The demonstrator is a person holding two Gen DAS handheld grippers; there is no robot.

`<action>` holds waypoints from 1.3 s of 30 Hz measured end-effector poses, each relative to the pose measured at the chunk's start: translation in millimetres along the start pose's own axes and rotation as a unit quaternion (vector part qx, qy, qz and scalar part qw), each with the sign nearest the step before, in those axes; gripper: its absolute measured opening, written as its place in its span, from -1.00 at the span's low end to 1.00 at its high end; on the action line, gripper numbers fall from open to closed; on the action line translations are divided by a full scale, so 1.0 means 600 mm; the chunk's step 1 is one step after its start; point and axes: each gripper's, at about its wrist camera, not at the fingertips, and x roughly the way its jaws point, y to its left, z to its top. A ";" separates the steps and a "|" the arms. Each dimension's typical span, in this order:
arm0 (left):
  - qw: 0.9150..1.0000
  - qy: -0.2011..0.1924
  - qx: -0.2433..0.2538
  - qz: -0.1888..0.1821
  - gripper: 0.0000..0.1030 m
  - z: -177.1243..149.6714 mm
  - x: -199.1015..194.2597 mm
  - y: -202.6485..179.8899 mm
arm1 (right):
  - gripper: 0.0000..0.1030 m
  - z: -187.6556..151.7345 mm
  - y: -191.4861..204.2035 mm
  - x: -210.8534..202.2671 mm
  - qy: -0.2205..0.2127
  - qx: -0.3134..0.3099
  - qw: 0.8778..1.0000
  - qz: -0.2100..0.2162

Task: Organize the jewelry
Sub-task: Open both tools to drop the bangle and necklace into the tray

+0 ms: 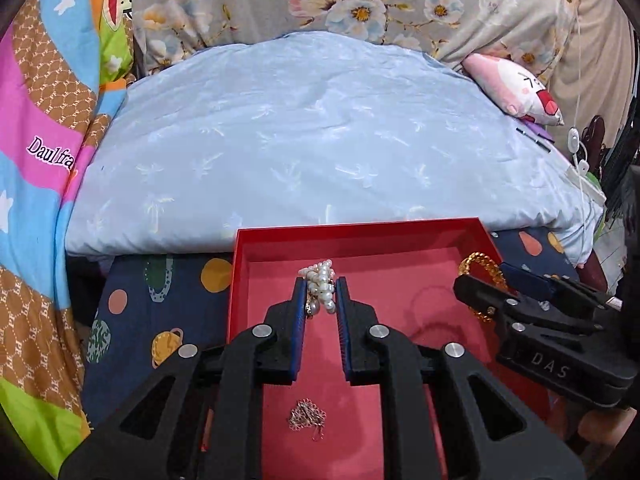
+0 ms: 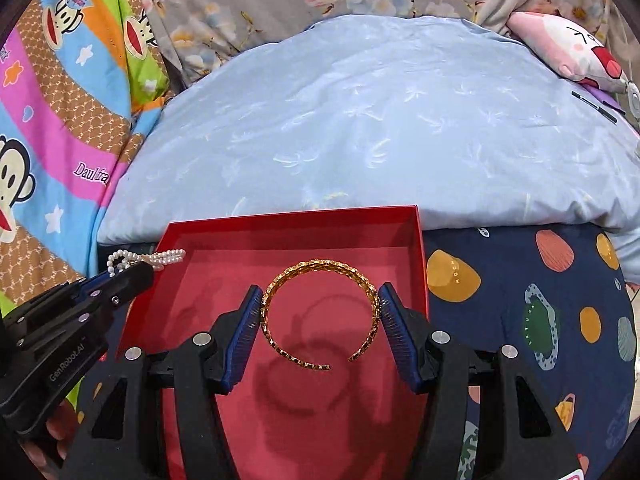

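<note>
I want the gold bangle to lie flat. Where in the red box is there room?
Bare floor of the red cardboard box lies under the gold chain bangle. The small silver chain heap sits nearer; the white pearl strand hangs left.

The colourful blanket [image 1: 44,148] at left carries "Daulfra" in white script on its pink band — the word runs off at a fold, in both views. The right gripper [image 1: 505,280], seen from the left wrist, has "DAS" on its black body. The left gripper [image 2: 120,276], seen from the right wrist, reads "GenRobot.AI". Small print on the navy sheet's [image 2: 520,280] blobs is too tiny to read.
</note>
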 end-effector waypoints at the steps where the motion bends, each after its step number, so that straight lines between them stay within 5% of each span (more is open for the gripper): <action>1: 1.000 0.005 0.002 -0.001 -0.71 0.001 0.008 0.000 | 0.13 0.002 0.001 0.003 0.001 -0.002 1.000 -0.004; 4: 1.000 0.015 0.008 0.002 -0.71 0.004 0.031 -0.002 | 0.14 0.005 0.003 0.010 0.003 -0.007 1.000 -0.012; 8: 1.000 0.012 0.014 0.016 -0.21 0.006 0.048 -0.007 | 0.18 0.005 0.006 0.014 -0.003 -0.015 1.000 -0.026; 17: 1.000 -0.005 0.006 0.030 -0.12 -0.028 -0.008 0.016 | 0.18 -0.033 0.029 -0.032 -0.010 -0.031 0.999 0.007; 24: 0.996 -0.007 -0.054 0.072 -0.04 -0.102 -0.075 0.076 | -0.46 -0.109 0.114 -0.031 0.042 -0.075 0.994 0.064; 27: 0.993 -0.008 -0.070 0.095 -0.04 -0.129 -0.100 0.103 | -0.53 -0.134 0.159 -0.003 0.063 -0.095 0.991 0.069; 32: 0.989 -0.002 -0.083 0.119 0.02 -0.165 -0.126 0.146 | -0.57 -0.149 0.205 0.043 0.089 -0.115 0.988 0.044; 39: 0.987 0.012 -0.106 0.116 0.03 -0.190 -0.131 0.184 | -0.98 -0.152 0.223 0.055 0.082 -0.149 0.985 -0.001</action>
